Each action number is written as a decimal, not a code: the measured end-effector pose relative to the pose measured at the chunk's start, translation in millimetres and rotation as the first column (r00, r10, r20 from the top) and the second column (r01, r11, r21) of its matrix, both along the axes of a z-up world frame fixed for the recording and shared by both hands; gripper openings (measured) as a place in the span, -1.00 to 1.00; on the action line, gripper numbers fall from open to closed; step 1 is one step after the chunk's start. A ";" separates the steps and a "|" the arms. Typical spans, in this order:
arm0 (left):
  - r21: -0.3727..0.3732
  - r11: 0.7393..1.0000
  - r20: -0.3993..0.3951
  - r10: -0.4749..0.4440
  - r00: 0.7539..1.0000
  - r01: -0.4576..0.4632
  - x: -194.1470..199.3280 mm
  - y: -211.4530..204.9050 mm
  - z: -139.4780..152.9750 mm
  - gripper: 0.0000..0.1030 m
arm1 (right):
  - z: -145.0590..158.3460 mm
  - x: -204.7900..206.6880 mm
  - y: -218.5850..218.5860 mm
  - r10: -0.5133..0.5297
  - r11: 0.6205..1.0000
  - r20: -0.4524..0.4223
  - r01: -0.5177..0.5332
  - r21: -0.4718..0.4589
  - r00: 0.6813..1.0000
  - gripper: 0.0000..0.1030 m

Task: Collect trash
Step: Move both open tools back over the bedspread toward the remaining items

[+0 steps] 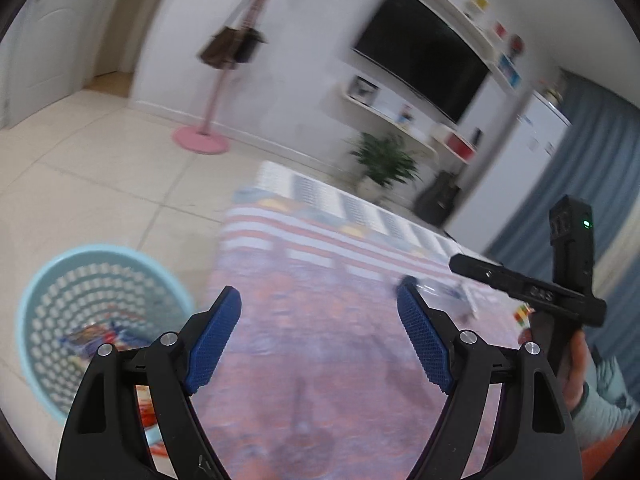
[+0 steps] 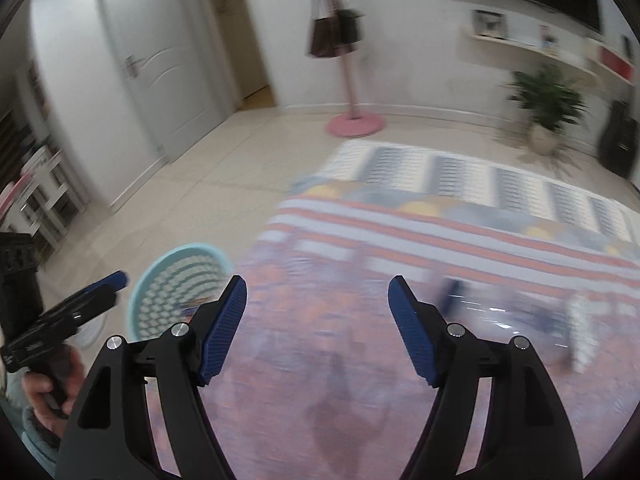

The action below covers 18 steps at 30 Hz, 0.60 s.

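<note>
We held the left gripper point(image 1: 319, 332) with its jaws wide apart and nothing between them, above a patterned rug point(image 1: 320, 360) of red, striped and grey bands. The right gripper point(image 2: 317, 328) likewise stood with jaws spread and empty over the same rug.

In the left wrist view, a pale blue perforated basket point(image 1: 44, 308) sat on the tiled floor point(image 1: 100, 176) at about eight o'clock, just beside the rug's edge, with colourful wrappers point(image 1: 96, 338) lying inside it. At about three o'clock on the rug lay a blurred clear plastic item point(image 1: 460, 296), too smeared for us to name; the right gripper's black body and the hand point(image 1: 576, 372) holding it stood partly in front of that area.

In the right wrist view the basket lay at nine o'clock, and our left hand point(image 2: 40, 392) showed low at eight o'clock.

Farther off stood a pink coat stand point(image 1: 208, 120) with a dark bag point(image 1: 232, 46) hanging at eleven o'clock, a wall-mounted television point(image 1: 424, 52) at one o'clock, and a potted plant point(image 1: 384, 164) below it. A white door point(image 2: 160, 60) stood at ten o'clock in the right view.
</note>
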<state>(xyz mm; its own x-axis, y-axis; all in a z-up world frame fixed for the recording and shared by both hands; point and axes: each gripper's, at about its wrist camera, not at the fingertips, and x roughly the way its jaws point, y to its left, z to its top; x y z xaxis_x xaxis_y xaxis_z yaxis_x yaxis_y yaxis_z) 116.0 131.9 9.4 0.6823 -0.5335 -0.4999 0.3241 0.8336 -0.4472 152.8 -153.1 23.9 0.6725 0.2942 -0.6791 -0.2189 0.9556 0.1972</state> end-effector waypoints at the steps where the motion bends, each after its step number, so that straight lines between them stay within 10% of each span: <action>1: 0.006 1.000 0.003 -0.024 1.000 0.024 2.4 -11.9 1.3 0.53 | -0.3 -1.5 -16.0 -0.028 1.000 0.006 0.028 -0.005 1.000 0.35; 18: 0.080 0.943 -0.078 -0.318 0.945 0.324 102.3 -214.5 -17.2 0.53 | -61.2 -11.5 -236.1 -0.403 0.915 -0.043 0.403 -0.003 0.914 0.35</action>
